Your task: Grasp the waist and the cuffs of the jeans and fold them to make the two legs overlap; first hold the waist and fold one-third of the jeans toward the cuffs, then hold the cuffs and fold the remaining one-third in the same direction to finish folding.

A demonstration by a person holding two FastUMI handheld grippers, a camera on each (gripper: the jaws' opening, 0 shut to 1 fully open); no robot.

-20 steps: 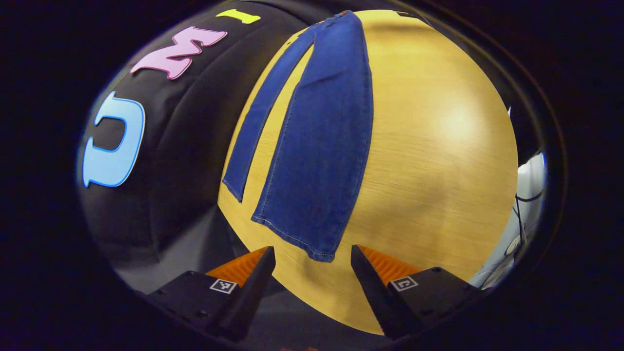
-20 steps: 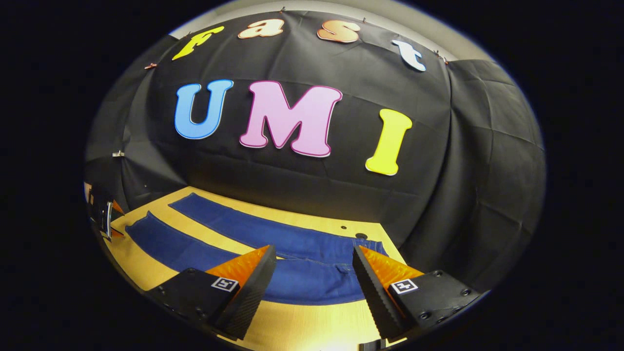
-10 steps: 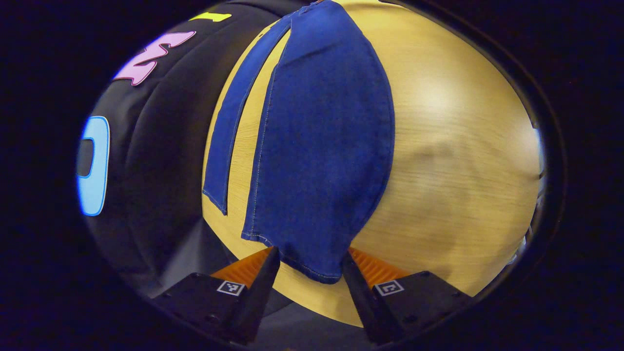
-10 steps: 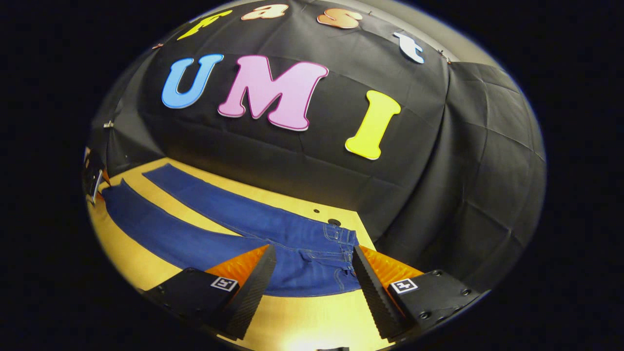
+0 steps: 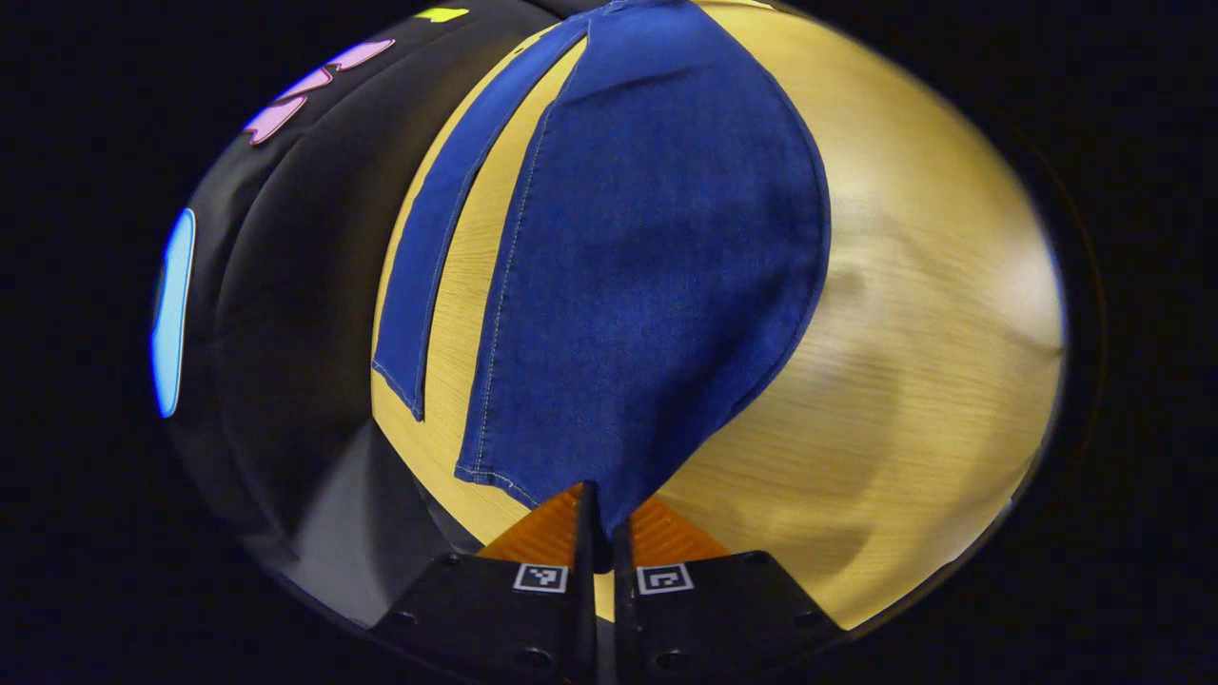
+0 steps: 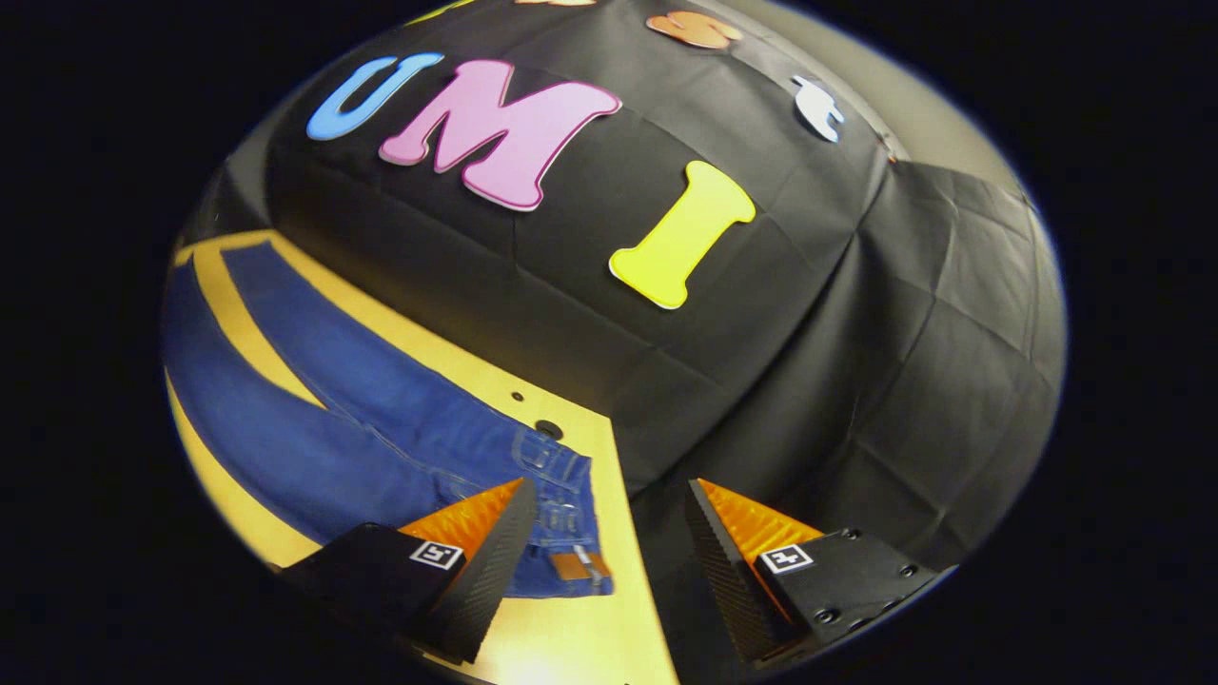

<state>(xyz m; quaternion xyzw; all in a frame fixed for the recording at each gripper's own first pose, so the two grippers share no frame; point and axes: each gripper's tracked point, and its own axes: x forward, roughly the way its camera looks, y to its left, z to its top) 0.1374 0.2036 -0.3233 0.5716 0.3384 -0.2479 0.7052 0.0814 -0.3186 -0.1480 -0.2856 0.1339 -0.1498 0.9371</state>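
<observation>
Left tongs [image 5: 601, 518] had pinched a cuff of the jeans [image 5: 647, 285] on the desk [image 5: 913, 362], right tongs [image 6: 609, 533] gaped wide by the waist [image 6: 561, 485], so grabbing that looked next, I reckon.

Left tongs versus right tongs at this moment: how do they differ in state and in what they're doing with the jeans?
The left tongs are shut on the near leg's cuff; the right tongs are open and hold nothing. The left tongs sit at the cuff end of the jeans; the right tongs hang by the waist, over the table edge. Both point at the same jeans, lying flat with legs apart.
</observation>
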